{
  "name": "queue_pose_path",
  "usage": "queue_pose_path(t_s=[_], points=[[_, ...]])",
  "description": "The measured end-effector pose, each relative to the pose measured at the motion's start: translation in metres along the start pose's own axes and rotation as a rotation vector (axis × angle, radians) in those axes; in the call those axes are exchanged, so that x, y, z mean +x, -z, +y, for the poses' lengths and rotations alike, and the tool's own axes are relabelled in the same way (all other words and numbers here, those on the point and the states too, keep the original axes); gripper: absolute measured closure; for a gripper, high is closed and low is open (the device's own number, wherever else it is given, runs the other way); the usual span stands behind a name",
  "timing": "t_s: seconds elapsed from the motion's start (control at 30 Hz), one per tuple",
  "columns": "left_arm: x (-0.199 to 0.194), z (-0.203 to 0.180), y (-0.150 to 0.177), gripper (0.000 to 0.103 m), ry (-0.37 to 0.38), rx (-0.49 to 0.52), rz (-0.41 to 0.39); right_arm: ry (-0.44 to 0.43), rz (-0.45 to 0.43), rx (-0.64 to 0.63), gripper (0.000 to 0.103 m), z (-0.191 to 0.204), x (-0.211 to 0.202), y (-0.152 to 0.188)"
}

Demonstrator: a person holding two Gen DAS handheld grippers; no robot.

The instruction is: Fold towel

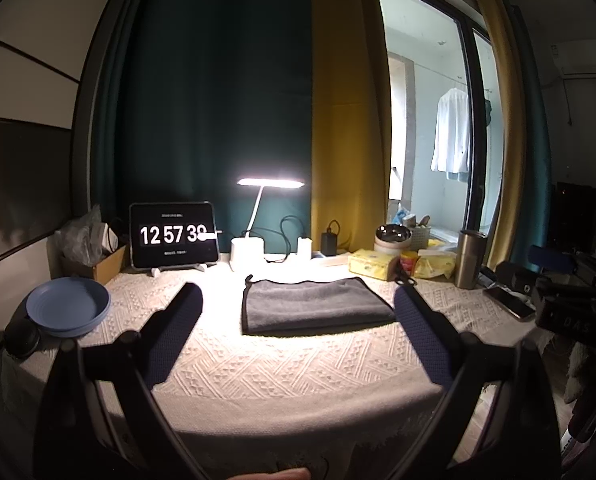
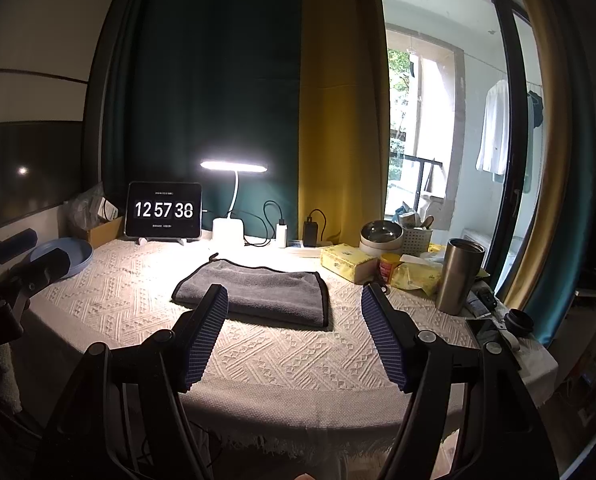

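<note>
Left wrist view shows my left tongs (image 1: 298, 312) spread wide and holding nothing, above the near part of the counter (image 1: 298, 376), which is covered in a cream woven cloth. Framed between their tips lies the grey towel (image 1: 314, 306), flat in the middle of the counter under a lit desk lamp (image 1: 269, 182). It appears already doubled over, with a dark bound edge and a small hanging loop (image 1: 249, 279) at its far left corner.

Right wrist view shows my right tongs (image 2: 293, 300) equally released and empty, hovering near the towel (image 2: 257, 294) without touching it.

I judge the towel light, soft and limp: it will sag and drape rather than keep shape, and its plush pile should give good grip. The bound corners look like the surest places to pinch, one per tongs, lifting only the top layers I mean to fold.
</note>
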State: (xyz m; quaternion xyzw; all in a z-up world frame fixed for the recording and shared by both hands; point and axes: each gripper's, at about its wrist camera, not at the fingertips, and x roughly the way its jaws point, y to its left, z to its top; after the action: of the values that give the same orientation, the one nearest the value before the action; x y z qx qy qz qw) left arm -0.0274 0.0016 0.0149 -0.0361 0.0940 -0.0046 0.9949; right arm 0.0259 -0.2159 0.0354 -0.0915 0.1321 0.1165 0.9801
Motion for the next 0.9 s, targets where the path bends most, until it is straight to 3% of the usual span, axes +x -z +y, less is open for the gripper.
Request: queue_pose_path(t_s=[0.9], points=[[-0.0001,-0.0086,-0.0027,0.006,0.006,0.002,0.006,-0.006,0.003,0.003,0.030,0.0026,0.0024,0.0002]])
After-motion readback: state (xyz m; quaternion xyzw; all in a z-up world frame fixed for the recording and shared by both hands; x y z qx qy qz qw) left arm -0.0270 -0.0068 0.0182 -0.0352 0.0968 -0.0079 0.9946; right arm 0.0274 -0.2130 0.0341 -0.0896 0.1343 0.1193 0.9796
